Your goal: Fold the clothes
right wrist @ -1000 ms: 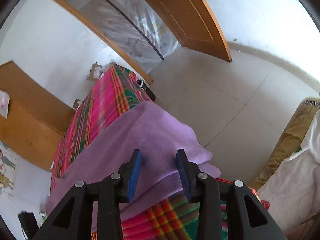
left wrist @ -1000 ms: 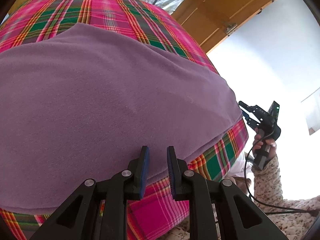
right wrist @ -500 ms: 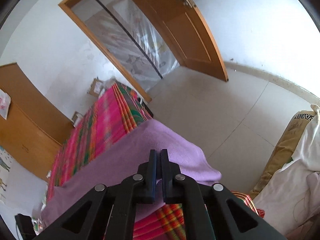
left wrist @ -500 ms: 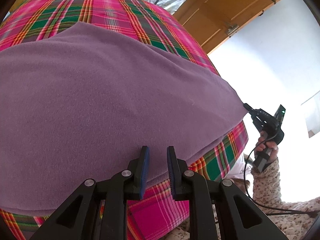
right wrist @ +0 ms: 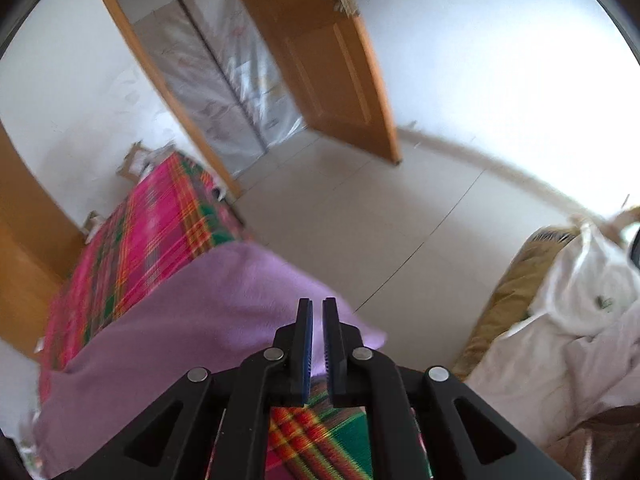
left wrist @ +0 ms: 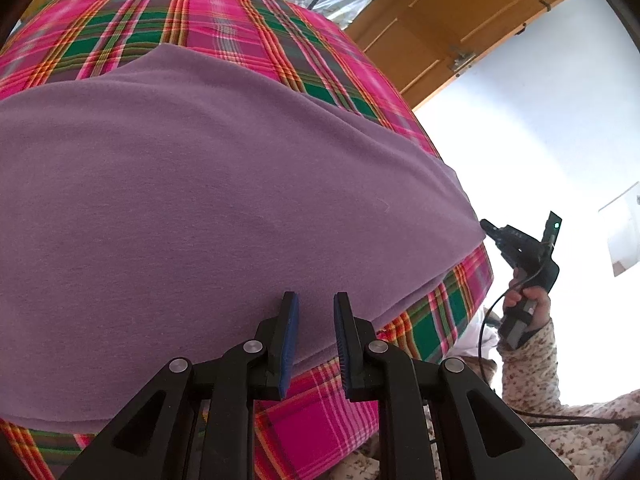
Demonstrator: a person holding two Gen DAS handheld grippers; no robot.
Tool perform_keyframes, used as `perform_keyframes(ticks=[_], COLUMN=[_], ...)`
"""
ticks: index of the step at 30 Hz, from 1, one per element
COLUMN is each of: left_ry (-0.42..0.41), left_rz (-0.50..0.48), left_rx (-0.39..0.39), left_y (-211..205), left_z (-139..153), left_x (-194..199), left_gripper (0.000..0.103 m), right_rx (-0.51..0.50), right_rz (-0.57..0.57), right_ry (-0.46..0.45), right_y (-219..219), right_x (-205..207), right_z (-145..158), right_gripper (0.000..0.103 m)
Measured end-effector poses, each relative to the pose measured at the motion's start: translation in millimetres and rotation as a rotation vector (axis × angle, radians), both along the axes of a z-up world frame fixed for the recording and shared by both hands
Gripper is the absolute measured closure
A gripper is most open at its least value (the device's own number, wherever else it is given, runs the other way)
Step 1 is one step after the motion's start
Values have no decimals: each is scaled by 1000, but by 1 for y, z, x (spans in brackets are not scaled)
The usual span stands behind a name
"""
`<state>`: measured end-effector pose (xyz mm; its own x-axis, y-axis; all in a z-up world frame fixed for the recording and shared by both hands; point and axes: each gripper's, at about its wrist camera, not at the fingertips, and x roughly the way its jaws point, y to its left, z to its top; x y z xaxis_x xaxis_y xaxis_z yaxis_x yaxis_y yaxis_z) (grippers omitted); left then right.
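Purple cloth (left wrist: 208, 184) lay spread smooth over the plaid bed (left wrist: 248, 28).
Left gripper (left wrist: 314, 320) hung parted over its near edge; right gripper (right wrist: 316, 320), having just closed, pinched its corner.

Both grippers are black with blue pads and silver screws: left gripper (left wrist: 314, 320), right gripper (right wrist: 317, 330). A floral sleeve (left wrist: 528, 364) and a black cable (left wrist: 486, 320) show.

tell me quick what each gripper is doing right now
left gripper: open, holding nothing, poised over the near edge of the purple garment.
right gripper: shut on the purple garment's corner.
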<state>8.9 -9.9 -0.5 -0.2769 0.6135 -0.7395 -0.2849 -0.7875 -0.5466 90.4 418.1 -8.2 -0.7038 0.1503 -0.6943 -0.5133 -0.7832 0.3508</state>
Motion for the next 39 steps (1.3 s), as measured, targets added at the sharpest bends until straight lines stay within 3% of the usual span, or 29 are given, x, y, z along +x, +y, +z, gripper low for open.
perform_keyframes(ticks=[4, 7, 9, 14, 17, 20, 23, 27, 29, 31, 34, 39], left_ry=[-1, 3, 1, 3, 0, -8, -7, -4, -3, -1, 7, 21], left_rz=[1, -2, -2, -8, -7, -4, -10, -12, -16, -20, -26, -46], left_rx=[2, 1, 6, 3, 5, 15, 14, 10, 7, 2, -5, -18], left_y=[-1, 0, -1, 1, 2, 1, 0, -2, -3, -3, -3, -1], left_z=[-1, 0, -1, -1, -1, -4, -5, -5, -4, -4, -3, -2], left_x=[-1, 0, 0, -4, -5, -5, -5, -4, -3, -1, 3, 10], left_gripper=[85, 85, 85, 85, 85, 85, 85, 85, 85, 85, 85, 85], right_rx=[55, 99, 70, -72, -117, -69, -75, -1, 6, 61, 116, 159], right_rz=[143, 180, 182, 185, 192, 191, 144, 50, 55, 110, 301, 556], right_ry=[3, -31, -38, -97, -104, -98, -94, -134, -104, -43, 11, -28], right_y=[-25, -32, -26, -1, 4, 1, 8, 5, -3, -24, -68, -137], right_x=[-27, -51, -66, -96, -102, -99, -98, -89, -79, -67, -56, -52], right_z=[10, 8, 5, -10, -15, -9, -9, -13, -6, 8, 19, 5], right_gripper=[88, 82, 75, 72, 85, 98, 99, 97, 97, 96, 86, 86])
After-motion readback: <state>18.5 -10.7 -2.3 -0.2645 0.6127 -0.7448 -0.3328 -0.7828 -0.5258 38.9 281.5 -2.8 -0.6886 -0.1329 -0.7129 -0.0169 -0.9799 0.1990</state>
